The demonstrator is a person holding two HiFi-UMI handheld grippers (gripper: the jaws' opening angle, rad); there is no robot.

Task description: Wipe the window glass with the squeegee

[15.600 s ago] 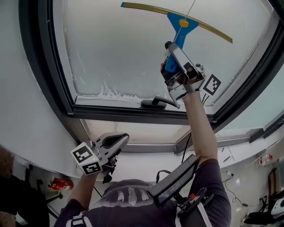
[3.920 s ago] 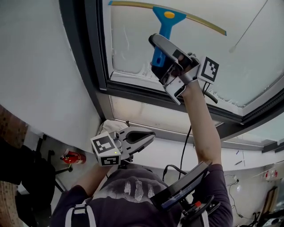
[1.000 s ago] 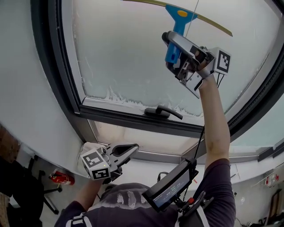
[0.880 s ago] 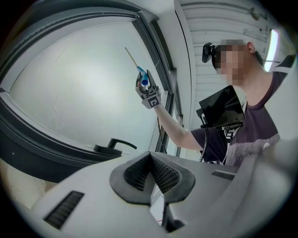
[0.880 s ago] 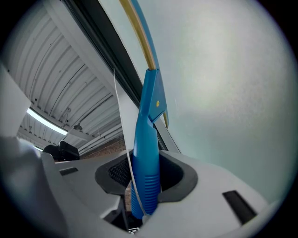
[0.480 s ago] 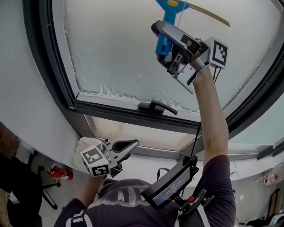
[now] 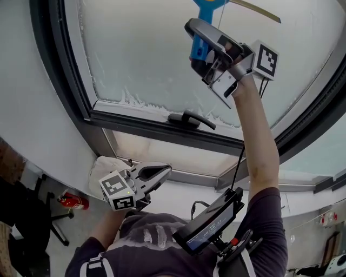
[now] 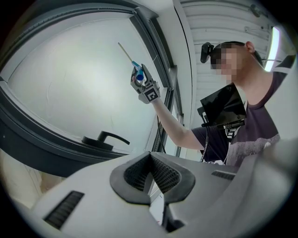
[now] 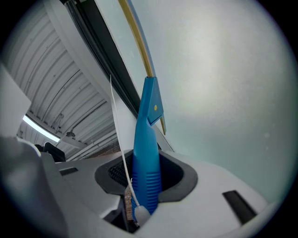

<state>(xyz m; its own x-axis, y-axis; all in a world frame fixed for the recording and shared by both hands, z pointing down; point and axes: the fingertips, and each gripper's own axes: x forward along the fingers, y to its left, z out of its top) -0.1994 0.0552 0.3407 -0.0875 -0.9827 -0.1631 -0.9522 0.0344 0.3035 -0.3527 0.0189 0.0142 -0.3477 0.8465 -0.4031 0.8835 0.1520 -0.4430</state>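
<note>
The blue-handled squeegee points up against the frosted window glass; its yellow-edged blade runs off the head view's top edge. My right gripper is raised high and shut on the squeegee's handle, with the blade lying flat on the glass. Low by the person's chest, my left gripper is far from the glass. Its jaws are shut with nothing between them. In the left gripper view the right gripper shows small against the pane.
A black window handle sits on the dark frame below the pane. A white blind cord hangs beside the squeegee. A screen is strapped at the person's chest. A red extinguisher stands on the floor at the left.
The right gripper has pushed the squeegee slightly up and left, so more of the blade is cut off by the view's top. The left gripper has hardly moved.
</note>
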